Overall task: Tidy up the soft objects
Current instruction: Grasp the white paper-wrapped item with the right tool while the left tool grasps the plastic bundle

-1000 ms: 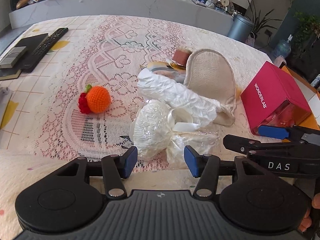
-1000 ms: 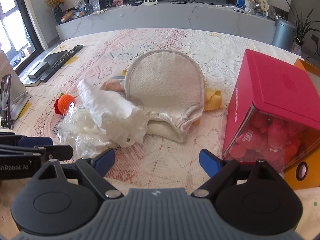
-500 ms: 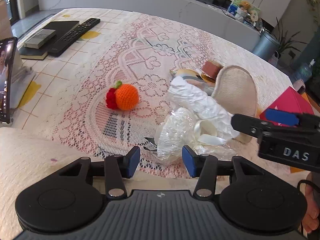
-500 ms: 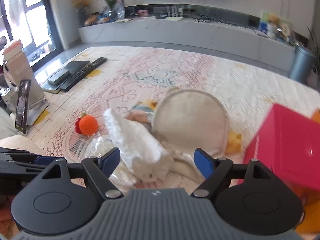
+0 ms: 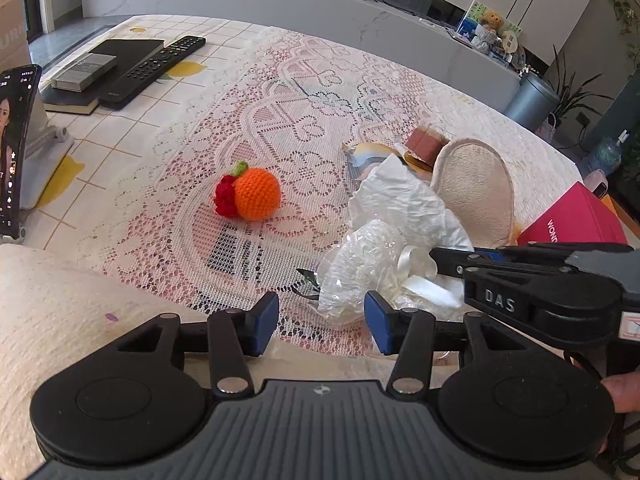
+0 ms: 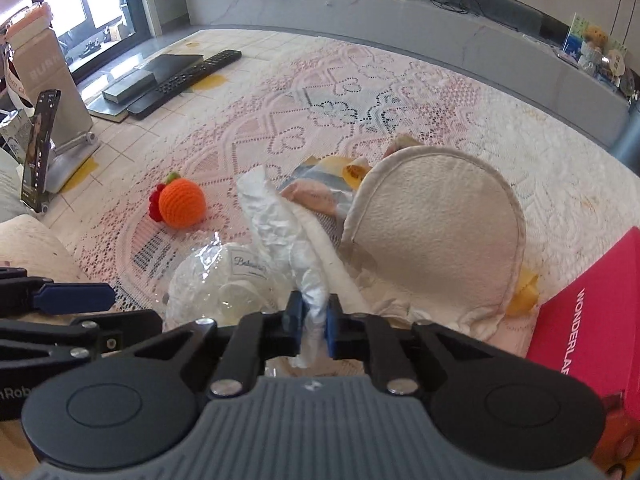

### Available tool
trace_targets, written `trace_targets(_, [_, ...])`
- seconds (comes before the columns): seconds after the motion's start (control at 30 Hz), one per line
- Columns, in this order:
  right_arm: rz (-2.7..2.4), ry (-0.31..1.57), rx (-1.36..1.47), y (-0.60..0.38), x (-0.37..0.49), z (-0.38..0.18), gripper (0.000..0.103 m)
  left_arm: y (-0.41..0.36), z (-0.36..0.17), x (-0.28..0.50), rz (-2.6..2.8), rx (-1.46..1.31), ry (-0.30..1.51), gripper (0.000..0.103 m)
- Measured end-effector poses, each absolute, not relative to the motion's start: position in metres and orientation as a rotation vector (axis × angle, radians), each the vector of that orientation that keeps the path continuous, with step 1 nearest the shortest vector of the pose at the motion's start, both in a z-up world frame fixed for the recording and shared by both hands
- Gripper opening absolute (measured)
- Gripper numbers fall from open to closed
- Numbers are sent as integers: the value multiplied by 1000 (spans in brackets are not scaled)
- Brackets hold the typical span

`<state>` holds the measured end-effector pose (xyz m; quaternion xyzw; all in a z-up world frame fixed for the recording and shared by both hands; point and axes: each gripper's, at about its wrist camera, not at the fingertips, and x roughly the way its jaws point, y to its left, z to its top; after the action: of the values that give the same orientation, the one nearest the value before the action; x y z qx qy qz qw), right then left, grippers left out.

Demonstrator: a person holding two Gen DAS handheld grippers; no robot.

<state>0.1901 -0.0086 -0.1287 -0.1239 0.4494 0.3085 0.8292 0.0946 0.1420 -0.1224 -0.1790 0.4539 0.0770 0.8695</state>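
Note:
A crumpled white soft wrap (image 6: 280, 224) lies across the lace tablecloth, also in the left wrist view (image 5: 404, 200). My right gripper (image 6: 312, 320) is shut on its near end. A clear crinkly plastic bundle with a cream ribbon (image 5: 368, 268) lies just ahead of my left gripper (image 5: 322, 320), which is open and empty. It also shows in the right wrist view (image 6: 216, 280). An orange crocheted fruit (image 5: 254, 194) lies to the left. A beige round terry pad (image 6: 436, 236) leans behind the wrap.
A pink box (image 6: 588, 304) stands at the right. A remote (image 5: 154, 70), a dark book (image 5: 108, 60) and a phone on a stand (image 5: 16, 148) sit at the far left. A small brown-hatted doll (image 5: 424, 146) lies behind the wrap.
My right gripper has closed on the white wrap's near end. My left gripper has drawn back and turned left, still open.

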Motion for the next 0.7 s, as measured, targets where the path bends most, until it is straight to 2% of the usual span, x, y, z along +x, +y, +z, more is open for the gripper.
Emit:
trace_targets(0.27, [563,898,-190,-53,156,-95,7,140,-118,89,111,-431,925,64])
trace_targets(0.53, [456,1020,-134,-85,158,-122,8,128,-120,91,79,-493,934,78])
trace_targets(0.63, [467,1023,-155,-78,159,-130,10,127,-122,96,108,-531,941,80])
trace_targets(0.7, [477,1024,-160,-73,162,-133,18,125,-123,102,109,-571,951,80])
